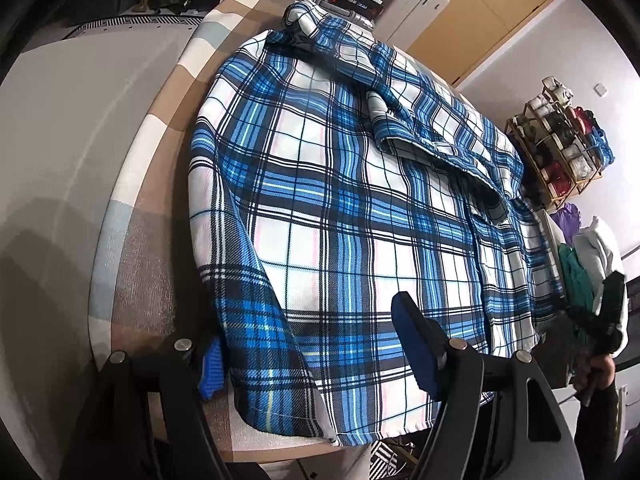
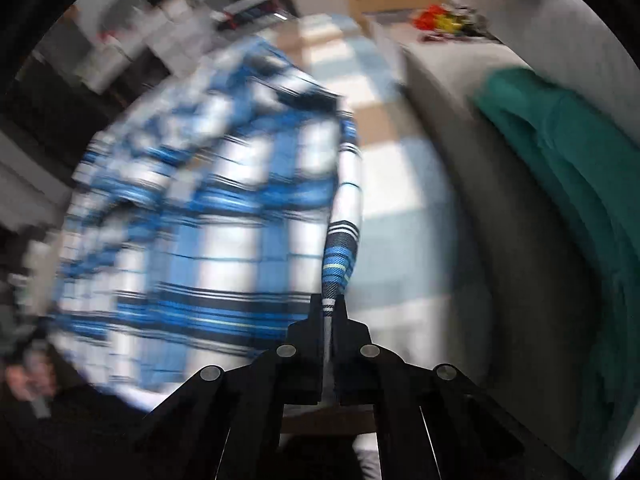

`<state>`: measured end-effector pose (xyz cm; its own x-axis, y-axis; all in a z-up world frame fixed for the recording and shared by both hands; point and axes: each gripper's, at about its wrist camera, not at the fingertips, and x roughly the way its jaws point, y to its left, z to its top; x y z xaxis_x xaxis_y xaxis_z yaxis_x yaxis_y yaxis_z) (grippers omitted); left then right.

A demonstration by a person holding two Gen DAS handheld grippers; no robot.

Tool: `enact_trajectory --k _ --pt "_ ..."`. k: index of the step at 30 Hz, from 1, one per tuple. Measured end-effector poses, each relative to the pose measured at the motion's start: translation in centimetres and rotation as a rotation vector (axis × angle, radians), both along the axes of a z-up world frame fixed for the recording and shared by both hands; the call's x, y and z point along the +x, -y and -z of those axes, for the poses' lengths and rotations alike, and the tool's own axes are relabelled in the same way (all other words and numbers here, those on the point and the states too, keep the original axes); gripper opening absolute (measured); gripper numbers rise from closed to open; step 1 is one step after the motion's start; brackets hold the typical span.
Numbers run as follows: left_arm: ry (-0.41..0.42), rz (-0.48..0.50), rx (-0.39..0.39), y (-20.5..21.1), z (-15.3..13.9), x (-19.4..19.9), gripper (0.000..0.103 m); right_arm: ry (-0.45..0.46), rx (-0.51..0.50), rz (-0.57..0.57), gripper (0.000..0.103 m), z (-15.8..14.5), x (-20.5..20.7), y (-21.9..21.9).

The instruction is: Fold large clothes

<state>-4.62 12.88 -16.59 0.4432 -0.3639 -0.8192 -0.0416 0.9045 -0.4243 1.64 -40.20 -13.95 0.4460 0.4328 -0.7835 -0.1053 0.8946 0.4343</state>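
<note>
A blue-and-white plaid shirt of woven twill lies spread flat on a checked tablecloth. The left gripper, with ribbed blue pads, stands open astride the hem fold at 6 o'clock. The right gripper is clamped on the shirt's edge at 6 o'clock in its blurred view.

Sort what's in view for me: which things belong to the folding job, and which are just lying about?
Job:
- plaid shirt, spread on the table
- left gripper, open over the shirt's hem
- right gripper, shut on the shirt's edge

Lying about:
- green cloth
- shoe rack
- clothes pile
</note>
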Motion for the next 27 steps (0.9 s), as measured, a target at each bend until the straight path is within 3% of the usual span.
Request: enact_trajectory --k 2,4,9,10,12,14,17,19,21,25,26,27 --pt "0.0 0.001 0.004 0.1 0.0 0.0 0.069 0.034 0.156 -0.032 0.003 -0.9 -0.3 0.0" --pt "0.0 0.003 0.007 0.1 0.0 0.0 0.069 0.004 0.191 -0.048 0.006 -0.3 0.1 -0.6" --pt "0.0 0.002 0.009 0.2 0.0 0.0 0.069 -0.105 0.027 0.019 0.013 2.9 1.4 -0.9" --pt "0.001 0.002 0.01 0.2 0.0 0.0 0.069 -0.11 0.027 0.023 0.018 3.2 1.8 -0.9" --pt "0.001 0.003 0.014 0.2 0.0 0.0 0.069 -0.116 0.017 0.026 0.038 3.6 2.0 -0.9" --pt "0.0 0.005 0.018 0.3 0.1 0.1 0.07 -0.096 0.019 0.009 0.047 3.4 1.9 -1.1" --pt "0.001 0.016 0.024 0.6 0.1 0.1 0.075 -0.077 -0.041 -0.018 0.05 3.2 1.8 -1.8" --pt "0.002 0.024 0.035 0.9 0.1 0.2 0.077 -0.057 -0.084 -0.028 0.048 3.0 1.6 -2.2" --pt "0.001 0.025 0.041 1.0 0.1 0.3 0.077 -0.042 -0.086 -0.025 0.003 2.9 1.6 -2.6" --pt "-0.014 -0.002 -0.024 0.2 0.2 0.3 0.075 0.015 -0.051 0.031 0.003 1.7 0.7 -1.4" --pt "-0.022 -0.013 -0.042 -0.3 0.2 0.3 0.071 0.029 -0.044 0.038 0.003 1.3 0.4 -1.1" --pt "-0.026 -0.024 -0.035 -0.5 0.2 0.3 0.057 0.049 -0.033 0.04 0.003 0.8 -0.3 -0.6"
